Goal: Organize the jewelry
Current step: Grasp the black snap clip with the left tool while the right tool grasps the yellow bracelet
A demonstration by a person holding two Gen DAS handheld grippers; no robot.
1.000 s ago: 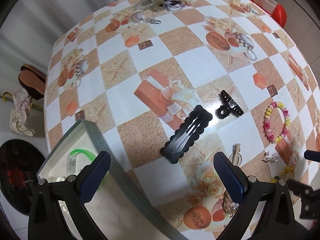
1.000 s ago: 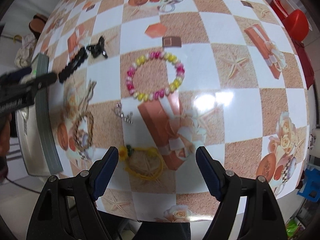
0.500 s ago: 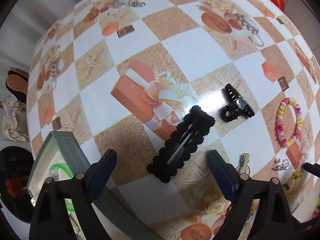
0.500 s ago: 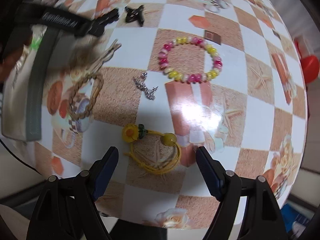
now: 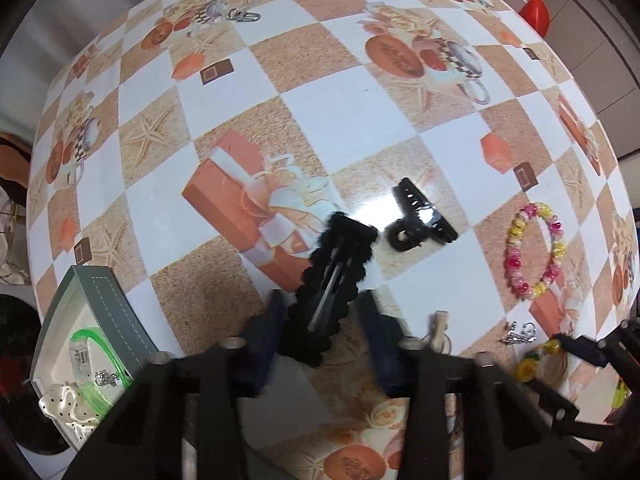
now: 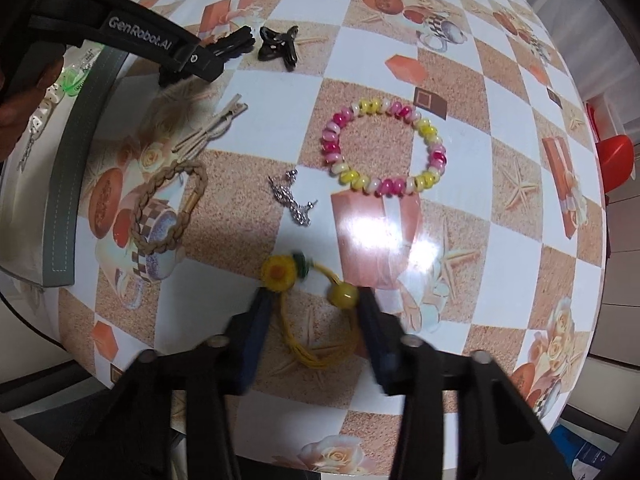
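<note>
Left claw [image 5: 320, 320] points straight down with its jaws just closing around the near end of the black scalloped hair clip [image 5: 330, 280]; there's a sliver of gap each side, so no real grip yet. Right claw [image 6: 312, 312] has been closing too, straddling the yellow flower hair tie [image 6: 310, 312], pads not pressing. I'd squeeze squarely, then lift straight so nothing skids on the glossy checkered tabletop [image 5: 340, 112]. The grey tray [image 5: 102, 300] sits at the near-left edge, beaded bracelet [image 6: 384, 146] further out.
</note>
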